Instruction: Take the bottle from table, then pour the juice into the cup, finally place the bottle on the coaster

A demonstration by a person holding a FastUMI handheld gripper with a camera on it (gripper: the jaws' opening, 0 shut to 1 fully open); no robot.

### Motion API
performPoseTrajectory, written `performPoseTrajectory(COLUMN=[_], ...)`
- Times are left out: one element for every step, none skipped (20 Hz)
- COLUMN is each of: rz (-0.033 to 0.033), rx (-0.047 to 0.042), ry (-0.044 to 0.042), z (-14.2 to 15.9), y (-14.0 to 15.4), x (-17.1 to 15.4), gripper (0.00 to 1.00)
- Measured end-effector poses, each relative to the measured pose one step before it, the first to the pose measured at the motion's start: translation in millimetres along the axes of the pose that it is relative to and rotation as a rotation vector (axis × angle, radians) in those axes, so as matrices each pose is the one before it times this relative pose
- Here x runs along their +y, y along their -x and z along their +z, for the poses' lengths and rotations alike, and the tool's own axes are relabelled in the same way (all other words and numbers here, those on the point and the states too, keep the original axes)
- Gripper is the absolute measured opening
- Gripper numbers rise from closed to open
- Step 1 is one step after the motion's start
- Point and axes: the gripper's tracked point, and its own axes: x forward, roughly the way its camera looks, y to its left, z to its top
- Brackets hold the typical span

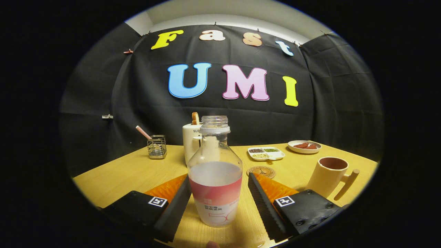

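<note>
Bottle (215, 172) stands upright on the wooden counter (120, 175), uncapped, with clear glass shoulders, pale liquid up to roughly its middle and a pink and white label around its lower half. It sits between the two fingers of the gripper (219, 193), whose jaws are spread open; the left finger looks close against the bottle's side, the right one stands apart with a strip of counter showing between. Just beyond the right finger lies a round coaster (261, 171), flat on the counter. To the right of that finger stands a cream cup (328, 176) with a wooden handle, upright and near. Behind the bottle is a white toaster (191, 142) holding a slice of bread. Farther back are a wire holder (157, 147), a divided dish (266, 153) and a small plate (304, 146).
</note>
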Motion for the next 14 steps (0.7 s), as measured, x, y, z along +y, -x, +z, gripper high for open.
performPoseTrajectory(rz=[0.01538,0.01263,0.00098,0.004,0.00565,0.01089,0.01125,0.00772,0.00144,-0.00314,-0.00532,-0.00372,-0.00125,-0.00097], rx=[0.00709,0.01595,-0.0023,0.01425,0.00422,0.01042,0.01271,0.00584,-0.0004,-0.00631,-0.00474,0.00066,0.00397,0.00435], ry=[-0.00064,-0.00181,0.00227,0.00429,0.0031,-0.00349,-0.01107,-0.01346,-0.01529,-0.01412,-0.01585,-0.02142,-0.02648,-0.02914], z=[-1.61,-3.93,1.58,-2.08,1.84,1.11,0.83,2.14,6.0,8.86,8.78,8.51,8.13,8.26], y=[-0.68,-0.21,0.52,0.22,0.98,1.12,0.89,1.69,2.61,2.67,1.23,1.14,1.52,0.89], x=[3.42,2.92,0.38,-0.34,1.78,2.79,2.79,1.38,0.67,-0.12,-1.55,-1.07,-0.73,-0.95], gripper=[0.96,0.9,0.78,0.77,0.76,0.75,0.75,0.75,0.74,0.74,0.74,0.74,0.74,0.74])
